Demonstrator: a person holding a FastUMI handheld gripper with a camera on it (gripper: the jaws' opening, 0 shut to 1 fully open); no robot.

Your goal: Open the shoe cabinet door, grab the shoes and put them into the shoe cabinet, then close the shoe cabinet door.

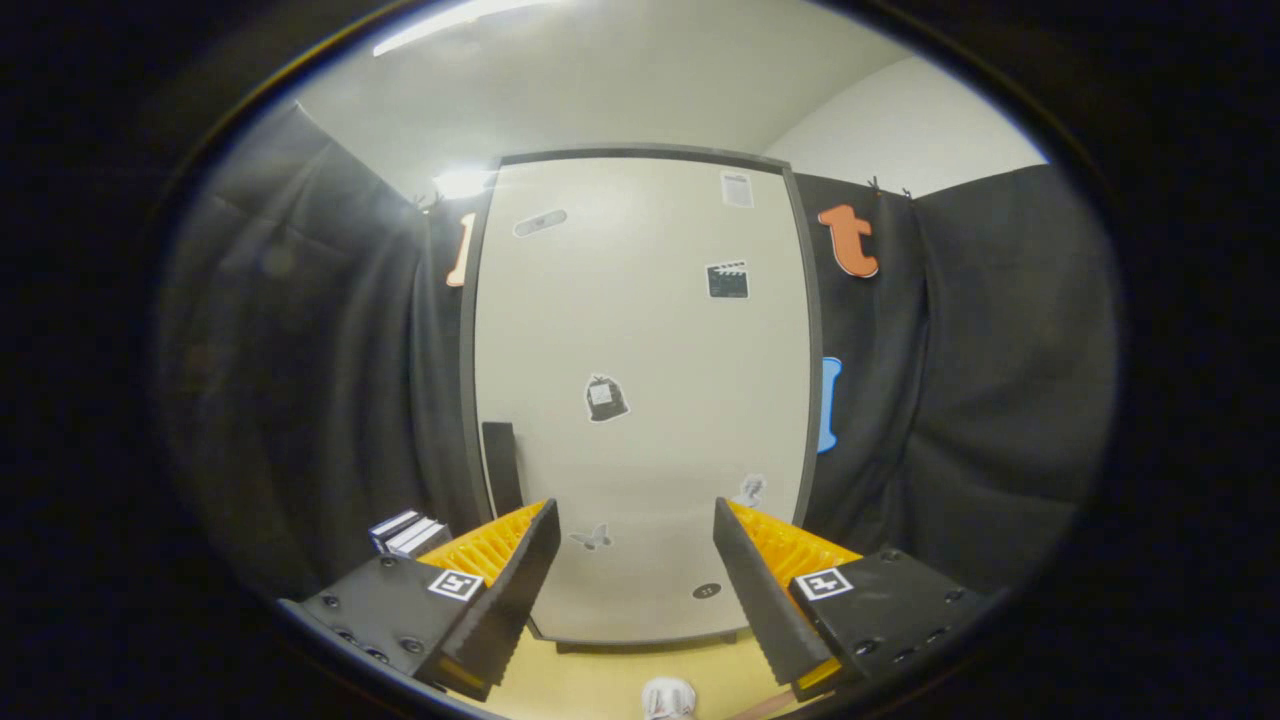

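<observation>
A tall pale shoe cabinet with a dark frame stands straight ahead, its door shut and dotted with small stickers. A dark vertical handle sits at the door's lower left edge, just beyond my left finger. My gripper is open, its two fingers spread wide with nothing between them, pointing at the lower part of the door from a short distance. A white shoe lies on the light wooden floor below and between the fingers, only its tip visible.
Black cloth walls hang on both sides of the cabinet. A small stack of boxes or books rests on the floor to the left of the cabinet. A strip of light wooden floor lies before the cabinet.
</observation>
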